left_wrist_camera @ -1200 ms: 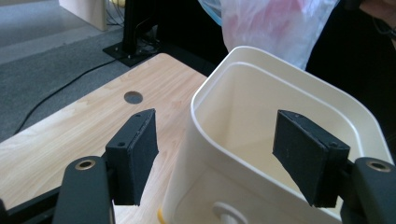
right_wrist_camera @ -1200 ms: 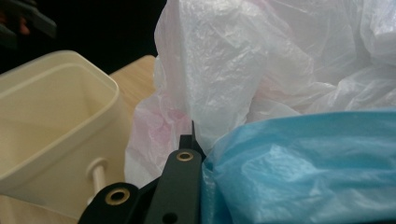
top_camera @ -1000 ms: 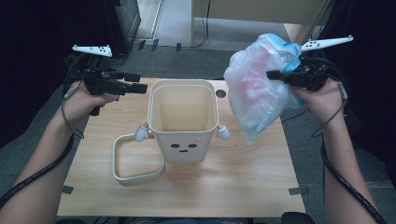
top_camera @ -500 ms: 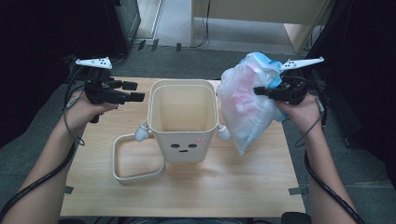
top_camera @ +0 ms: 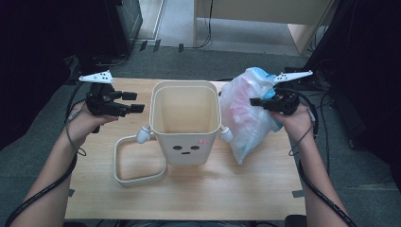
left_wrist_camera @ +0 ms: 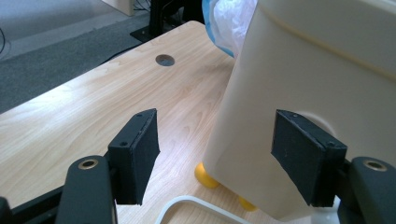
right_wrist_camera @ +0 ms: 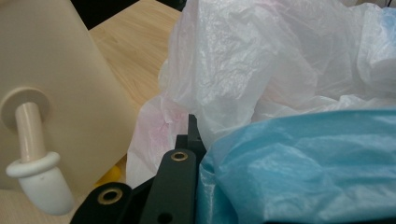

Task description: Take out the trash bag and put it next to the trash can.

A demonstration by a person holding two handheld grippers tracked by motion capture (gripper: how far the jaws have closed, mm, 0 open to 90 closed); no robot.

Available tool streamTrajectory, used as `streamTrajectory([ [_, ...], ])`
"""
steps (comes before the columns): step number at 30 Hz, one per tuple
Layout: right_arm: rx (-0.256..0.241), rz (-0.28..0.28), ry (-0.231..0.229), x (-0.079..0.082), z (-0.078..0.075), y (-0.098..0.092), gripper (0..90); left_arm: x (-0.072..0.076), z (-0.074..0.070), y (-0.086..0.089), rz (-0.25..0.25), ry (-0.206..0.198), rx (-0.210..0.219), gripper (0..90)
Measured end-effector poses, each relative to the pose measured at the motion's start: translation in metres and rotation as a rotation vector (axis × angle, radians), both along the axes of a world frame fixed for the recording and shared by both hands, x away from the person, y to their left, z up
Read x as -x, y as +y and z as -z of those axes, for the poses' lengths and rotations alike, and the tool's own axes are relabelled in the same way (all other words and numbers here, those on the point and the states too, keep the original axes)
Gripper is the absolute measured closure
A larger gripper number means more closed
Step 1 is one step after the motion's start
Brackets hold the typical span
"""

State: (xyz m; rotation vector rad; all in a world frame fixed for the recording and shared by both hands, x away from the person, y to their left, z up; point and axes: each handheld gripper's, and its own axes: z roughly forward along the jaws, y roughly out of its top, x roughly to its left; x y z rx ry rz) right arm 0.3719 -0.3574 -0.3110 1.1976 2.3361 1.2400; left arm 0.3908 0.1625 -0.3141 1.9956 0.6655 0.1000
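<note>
Jaws on your right gripper (top_camera: 257, 101) are clenched on the bunched plastic bags (top_camera: 246, 111): white film and blue film crowd over the black jaw parts in the right gripper view, so the pinch point itself is hidden. Bags hang from that grip just to the right of the cream bin (top_camera: 185, 120), and their lower end reaches down toward the wooden table (top_camera: 265, 189). Whether the film touches the bin's right-hand peg (top_camera: 226, 135) cannot be told.

Jaws on your left gripper (top_camera: 137, 101) stand released, wide apart, with nothing between the pads (left_wrist_camera: 136, 154). You hold that gripper just left of the bin, near its upper rim; in the left gripper view one pad sits before the bin's side wall, and contact cannot be told.

Bin stands upright at mid-table, mouth open, on small yellow feet (left_wrist_camera: 205, 175). Its loop-shaped cream frame (top_camera: 137, 163) lies flat on the table at the bin's lower left, against its base.
</note>
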Motion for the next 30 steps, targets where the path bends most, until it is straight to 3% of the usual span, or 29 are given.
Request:
streamTrajectory([
  [13,-0.010,-0.009,0.040,-0.004,0.031,0.014,81.1,0.003,0.028,0.007,-0.010,0.025,0.024,31.4],
  [22,-0.019,0.008,0.037,-0.006,0.047,0.020,73.3,0.005,0.043,0.014,-0.033,0.040,0.044,31.4],
  [30,-0.009,0.010,0.027,-0.007,0.061,0.028,62.4,0.007,0.055,0.016,-0.044,0.050,0.025,31.4],
])
